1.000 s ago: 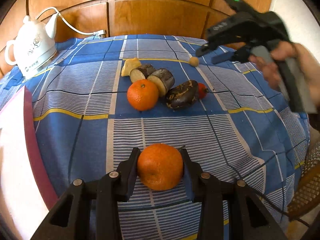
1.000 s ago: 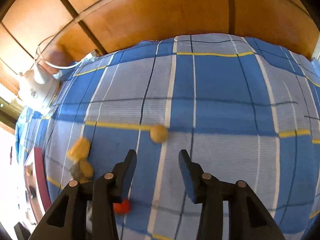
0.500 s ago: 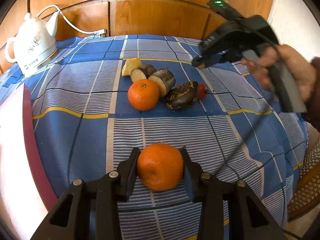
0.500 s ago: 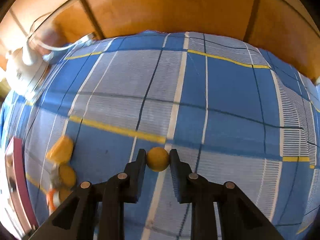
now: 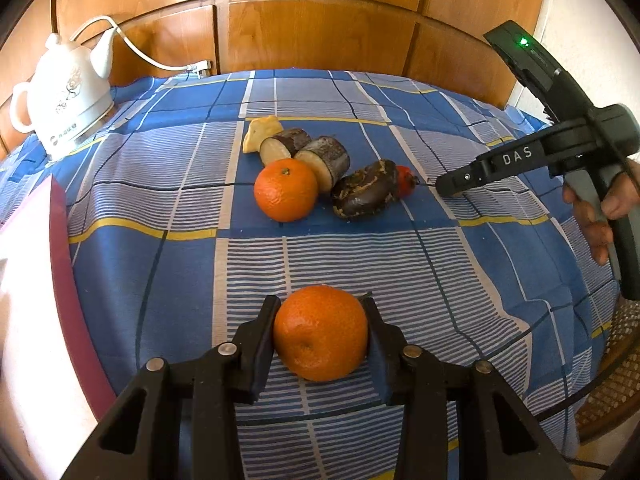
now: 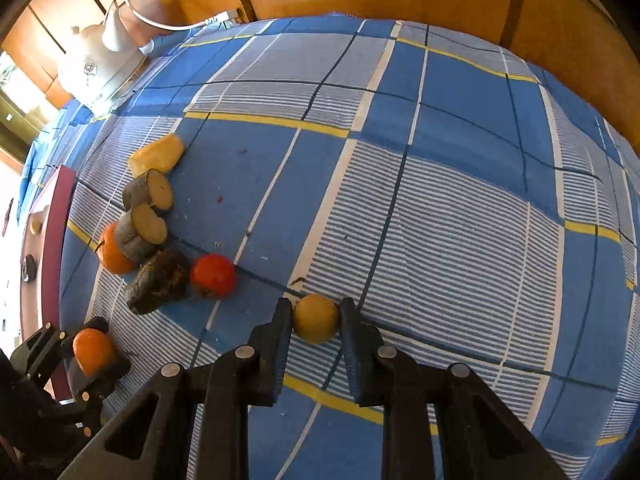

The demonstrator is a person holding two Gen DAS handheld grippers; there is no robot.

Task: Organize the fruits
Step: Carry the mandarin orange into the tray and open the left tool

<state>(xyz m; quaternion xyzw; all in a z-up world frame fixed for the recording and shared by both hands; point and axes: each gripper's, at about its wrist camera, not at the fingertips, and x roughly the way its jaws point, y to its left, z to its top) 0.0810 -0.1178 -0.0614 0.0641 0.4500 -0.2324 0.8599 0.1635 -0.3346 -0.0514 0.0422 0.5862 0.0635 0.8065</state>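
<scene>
My left gripper (image 5: 320, 322) is shut on an orange (image 5: 320, 332) low over the blue checked cloth; it also shows in the right wrist view (image 6: 93, 350). My right gripper (image 6: 315, 318) is shut on a small yellow ball-shaped fruit (image 6: 316, 319), near the pile; its body shows in the left wrist view (image 5: 452, 186). The pile holds a second orange (image 5: 286, 189), a dark wrinkled fruit (image 5: 364, 194), a small red fruit (image 6: 212, 275), two cut dark-skinned pieces (image 5: 324, 157) and a pale yellow piece (image 5: 262, 132).
A white electric kettle (image 5: 66, 96) with its cord stands at the far left. A white board with a maroon edge (image 5: 66, 264) lies along the left side of the table. A wooden panel wall (image 5: 320, 20) runs behind. A wicker chair (image 5: 616, 368) is at the right.
My right gripper closed on the small yellow fruit, then carried it from the far side of the cloth toward the pile, next to the red fruit. My left gripper holds still.
</scene>
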